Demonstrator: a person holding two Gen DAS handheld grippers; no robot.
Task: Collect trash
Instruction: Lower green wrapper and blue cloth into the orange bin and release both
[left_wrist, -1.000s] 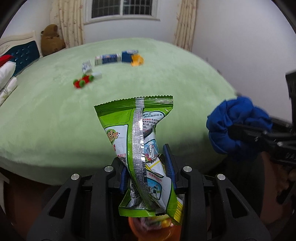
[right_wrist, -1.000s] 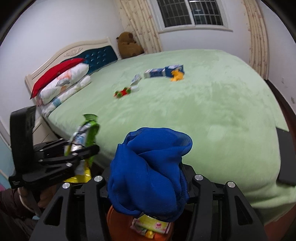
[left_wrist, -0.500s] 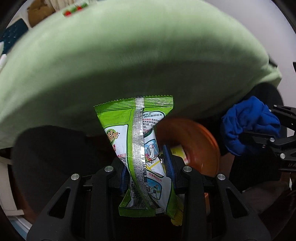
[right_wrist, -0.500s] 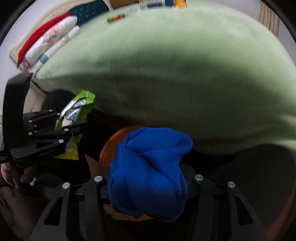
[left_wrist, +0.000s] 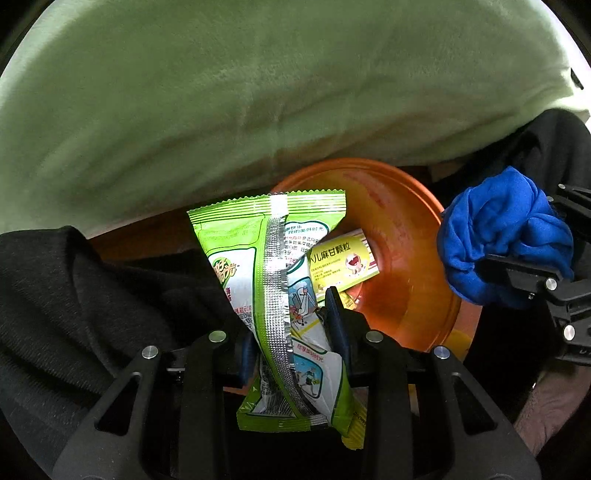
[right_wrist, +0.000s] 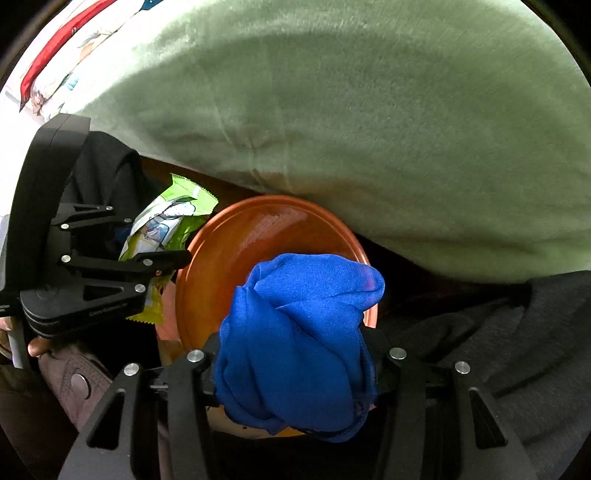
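Observation:
My left gripper (left_wrist: 291, 328) is shut on a green and white snack wrapper (left_wrist: 273, 280), held over the left rim of an orange bin (left_wrist: 413, 266). A yellow and white packet (left_wrist: 345, 260) lies inside the bin. My right gripper (right_wrist: 295, 354) is shut on a crumpled blue cloth (right_wrist: 299, 339), held over the orange bin (right_wrist: 229, 247). The blue cloth (left_wrist: 502, 236) also shows at the right of the left wrist view. The wrapper (right_wrist: 166, 221) and left gripper (right_wrist: 122, 254) show at the left of the right wrist view.
The green blanket of the bed (left_wrist: 258, 92) hangs just beyond the bin and fills the upper half of both views (right_wrist: 369, 110). Dark clothing (left_wrist: 74, 295) is at the left and at the right (right_wrist: 517, 350). Pillows (right_wrist: 55, 55) lie at the far left.
Both grippers have tilted down from the bed top to the orange bin beside the bed. The bin now sits nearer and larger under the wrapper and the cloth. Both grips are unchanged.

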